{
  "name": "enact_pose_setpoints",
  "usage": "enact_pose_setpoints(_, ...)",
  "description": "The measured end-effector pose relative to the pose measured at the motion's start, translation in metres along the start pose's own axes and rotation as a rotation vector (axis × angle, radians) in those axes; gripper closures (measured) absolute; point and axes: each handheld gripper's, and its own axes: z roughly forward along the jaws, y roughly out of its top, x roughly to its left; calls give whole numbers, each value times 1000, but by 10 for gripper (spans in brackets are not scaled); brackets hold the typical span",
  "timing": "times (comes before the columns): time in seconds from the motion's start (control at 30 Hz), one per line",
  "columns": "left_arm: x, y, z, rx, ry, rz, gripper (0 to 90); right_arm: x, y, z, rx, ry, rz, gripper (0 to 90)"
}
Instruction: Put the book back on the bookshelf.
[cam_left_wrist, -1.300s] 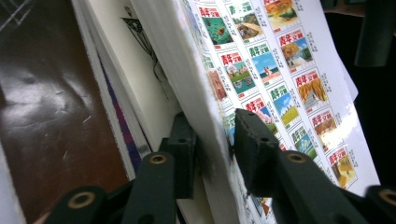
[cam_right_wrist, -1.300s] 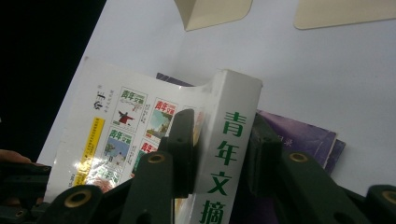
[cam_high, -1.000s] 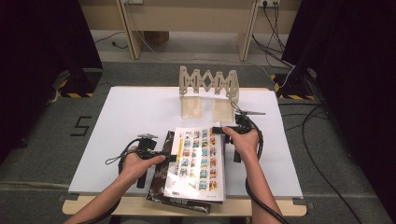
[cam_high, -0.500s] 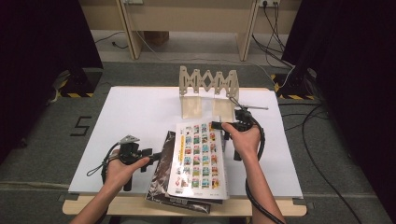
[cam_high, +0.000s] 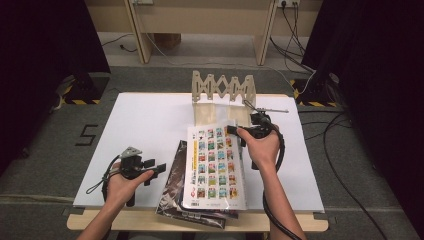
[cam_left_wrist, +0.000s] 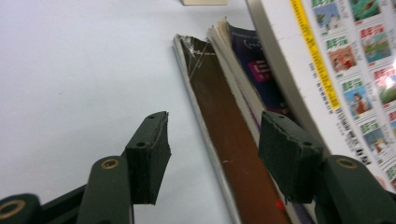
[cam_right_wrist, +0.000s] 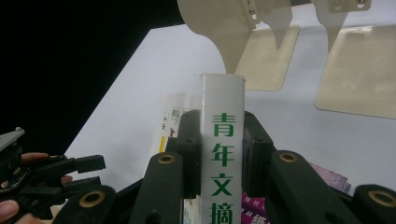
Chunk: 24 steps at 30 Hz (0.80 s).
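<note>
A stack of magazines lies near the table's front edge. My right gripper (cam_high: 233, 131) is shut on the spine of the top magazine (cam_high: 215, 167), white with green characters (cam_right_wrist: 223, 140), and holds its far end raised off the stack. A dark brown magazine (cam_high: 175, 180) lies underneath, its edge on the table (cam_left_wrist: 224, 135). My left gripper (cam_high: 160, 168) is to the left of the stack, pointing at it. Its jaws have just been opening and stand open (cam_left_wrist: 215, 121) with nothing between the pads.
A wooden accordion book rack (cam_high: 223, 90) with flat beige dividers (cam_right_wrist: 224, 32) stands at the back of the white table top (cam_high: 150, 120). Cables trail across the floor on the right. My left gripper (cam_right_wrist: 88, 170) also shows low in the right gripper view.
The left gripper has let go of the stack's left edge and drawn away to the left, its jaws wider. The right gripper has risen, tilting the top magazine up.
</note>
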Motion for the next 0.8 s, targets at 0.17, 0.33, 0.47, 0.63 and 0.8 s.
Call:
enact_pose_setpoints(0.17, 5, -1, -3, -6, 21, -8, 418, 4, 2, -4, -21, -21, -19, 739)
enact_pose_setpoints(0.33, 5, -3, -2, -1, 13, -8, 416, 10, 7, -11, -56, -48, -51, 739)
enact_pose_setpoints(0.47, 5, -3, -3, -3, 13, -9, 416, 13, 10, -16, -80, -65, -60, 739)
enact_pose_setpoints(0.63, 6, -2, -3, -4, 14, -13, 415, 17, 15, -23, -130, -106, -92, 739)
enact_pose_setpoints(0.8, 6, -2, -3, -3, 12, -16, 415, 24, 21, -31, -196, -152, -119, 740)
